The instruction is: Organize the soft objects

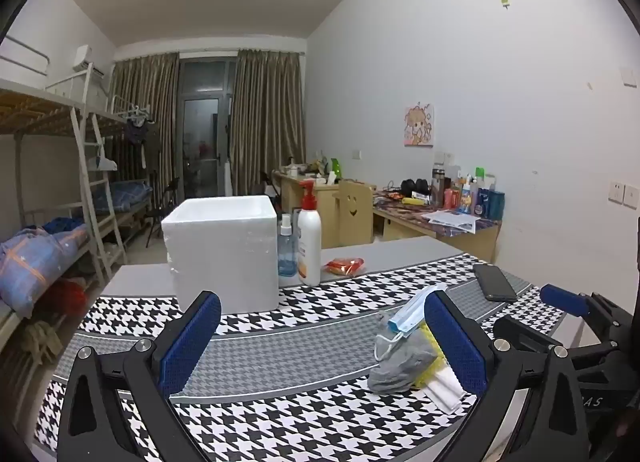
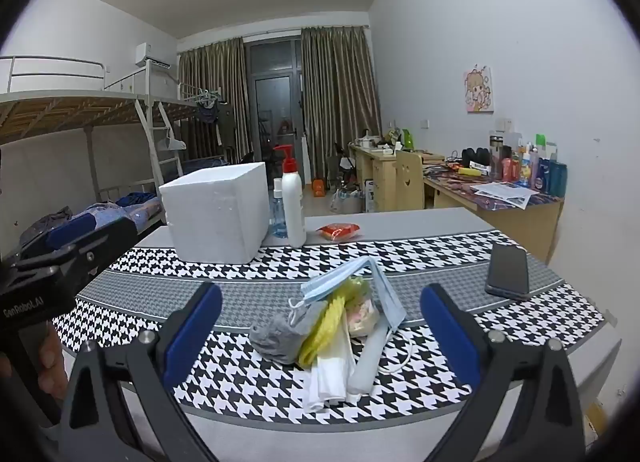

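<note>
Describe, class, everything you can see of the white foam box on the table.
The white foam box looks like rough expanded polystyrene, cube-like, with thick walls and crumbly, pitted edges. It stands upright on the houndstooth table cover, at the far left side of the table. Whether it is open on top cannot be told from these angles. A clear blue spray bottle and a white pump bottle stand close beside it on the right; contact is unclear. Neither gripper touches it.
</note>
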`<action>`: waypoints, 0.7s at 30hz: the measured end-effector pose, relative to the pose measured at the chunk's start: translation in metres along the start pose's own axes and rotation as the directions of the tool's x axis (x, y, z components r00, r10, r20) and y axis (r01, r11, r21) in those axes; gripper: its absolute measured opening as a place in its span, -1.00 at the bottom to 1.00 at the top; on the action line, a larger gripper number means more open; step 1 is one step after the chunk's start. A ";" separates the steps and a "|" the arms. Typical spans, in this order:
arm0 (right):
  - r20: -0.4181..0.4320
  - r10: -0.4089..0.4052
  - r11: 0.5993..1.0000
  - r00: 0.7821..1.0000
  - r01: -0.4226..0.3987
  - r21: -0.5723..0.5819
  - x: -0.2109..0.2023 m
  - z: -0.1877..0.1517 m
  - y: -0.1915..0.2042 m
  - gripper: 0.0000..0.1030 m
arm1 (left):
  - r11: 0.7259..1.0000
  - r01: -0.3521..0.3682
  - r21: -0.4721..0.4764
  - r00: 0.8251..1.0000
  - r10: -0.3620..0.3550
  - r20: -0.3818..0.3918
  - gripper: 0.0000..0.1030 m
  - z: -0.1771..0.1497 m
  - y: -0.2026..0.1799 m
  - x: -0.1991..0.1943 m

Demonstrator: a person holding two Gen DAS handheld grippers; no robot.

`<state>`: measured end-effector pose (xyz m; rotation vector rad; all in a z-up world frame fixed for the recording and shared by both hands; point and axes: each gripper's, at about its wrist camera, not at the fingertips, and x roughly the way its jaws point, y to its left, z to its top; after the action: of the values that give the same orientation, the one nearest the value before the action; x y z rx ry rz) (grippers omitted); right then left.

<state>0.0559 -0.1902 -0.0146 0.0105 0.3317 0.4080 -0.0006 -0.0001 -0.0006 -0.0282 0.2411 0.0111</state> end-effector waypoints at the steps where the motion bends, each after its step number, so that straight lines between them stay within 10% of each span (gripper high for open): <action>1: 0.002 -0.002 1.000 1.000 0.002 0.001 0.000 0.000 0.000 0.96 | 1.000 -0.007 0.002 1.000 0.007 -0.003 0.98 0.000 0.000 0.000; 21: 0.004 -0.002 1.000 1.000 0.002 -0.013 0.000 0.004 0.002 0.96 | 1.000 -0.019 -0.016 0.998 0.018 -0.052 0.98 -0.006 0.006 0.012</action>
<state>0.0560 -0.1884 -0.0106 -0.0018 0.3254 0.4077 0.0094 0.0056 -0.0090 -0.0429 0.2936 0.0312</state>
